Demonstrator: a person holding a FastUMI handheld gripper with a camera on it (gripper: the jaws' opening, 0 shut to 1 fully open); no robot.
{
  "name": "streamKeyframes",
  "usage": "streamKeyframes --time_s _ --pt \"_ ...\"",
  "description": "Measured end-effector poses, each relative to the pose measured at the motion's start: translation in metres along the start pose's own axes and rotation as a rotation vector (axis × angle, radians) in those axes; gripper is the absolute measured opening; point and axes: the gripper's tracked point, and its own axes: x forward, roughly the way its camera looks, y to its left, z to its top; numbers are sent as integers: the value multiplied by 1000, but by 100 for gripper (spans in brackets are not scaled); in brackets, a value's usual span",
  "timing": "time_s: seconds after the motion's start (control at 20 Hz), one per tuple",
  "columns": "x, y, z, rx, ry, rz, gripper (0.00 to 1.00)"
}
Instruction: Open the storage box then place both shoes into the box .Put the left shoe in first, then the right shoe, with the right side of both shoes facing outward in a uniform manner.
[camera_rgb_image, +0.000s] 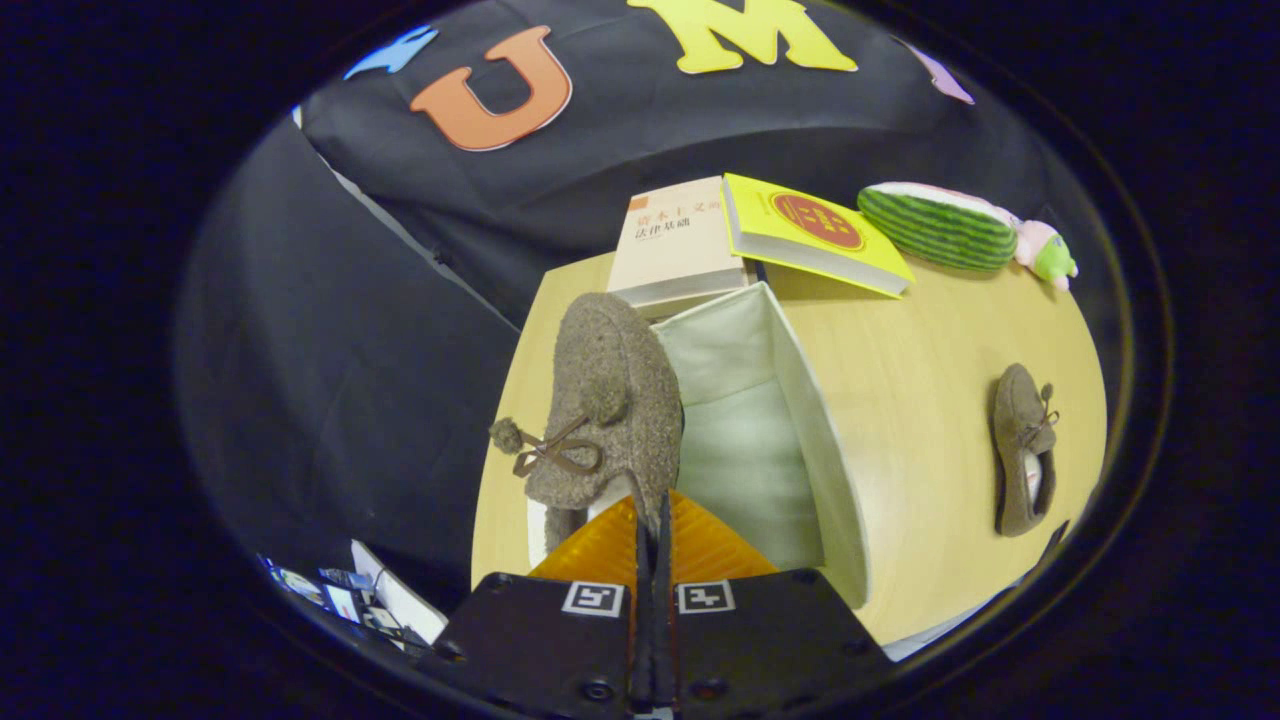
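- The hand-held gripper (652, 520) has its two fingers pressed almost flat together, with a thin edge of the heel of the held shoe (600, 410) pinched between them.
- That held shoe is a fuzzy brown slipper with a pom-pom lace, and it hangs toe-forward over the left wall of the storage box (800, 400), partly above the open interior.
- The storage box is open at the top, pale fabric lining on show, nothing visible inside it; it sits near the left edge of the worktop (920, 480).
- The second shoe (1022, 450), a matching brown slipper, lies flat on the worktop well apart from the box, out towards the right edge.
- Beyond the box, at the far edge of the worktop, a beige book (675, 245) lies touching the box's far corner, with a yellow book (810, 235) just beside it.
- Further right along that far edge lies a watermelon-striped plush toy (950, 228) with a pink-and-green end.
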Motion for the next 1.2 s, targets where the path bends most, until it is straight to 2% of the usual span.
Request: streamKeyframes --time_s 0.25,0.55,0.65,0.8,0.85,0.9,1.0,1.15,1.2 --pt "21 -1 -25 36 -11 -36 6" --pt "25 2 -39 117 -71 -3 7" --pt "24 2 -37 89 -77 4 8" --pt "20 -1 -31 7 -119 -4 16" --pt "17 0 -25 -41 -145 0 31" --pt "12 -5 -21 -99 -171 -30 45" --pt "0 -18 -12 -158 -227 -87 65" --pt "-21 -22 -12 -185 -238 -69 94" --pt "-25 -32 -18 -166 -228 -74 100"
